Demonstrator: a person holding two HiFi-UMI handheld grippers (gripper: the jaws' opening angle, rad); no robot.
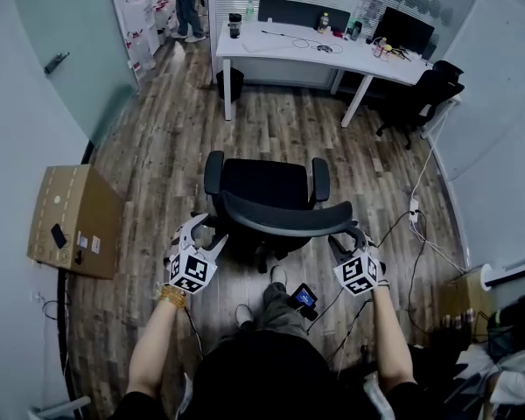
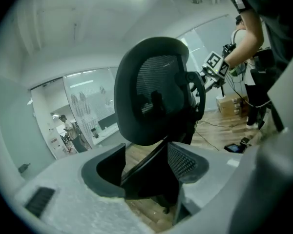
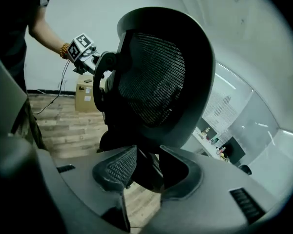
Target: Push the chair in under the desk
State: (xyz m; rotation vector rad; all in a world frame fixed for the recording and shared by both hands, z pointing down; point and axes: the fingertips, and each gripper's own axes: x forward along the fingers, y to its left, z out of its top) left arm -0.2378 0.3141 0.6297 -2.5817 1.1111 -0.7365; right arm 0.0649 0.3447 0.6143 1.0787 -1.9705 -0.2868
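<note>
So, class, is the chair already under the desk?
No: in the head view the chair stands on open floor, well short of the desk.

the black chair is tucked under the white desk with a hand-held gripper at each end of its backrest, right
No: the head view shows the chair out on the floor, apart from the desk. The left hand-held gripper and the right hand-held gripper do flank its backrest.

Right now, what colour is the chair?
The chair is black all over. The head view shows it best.
</note>
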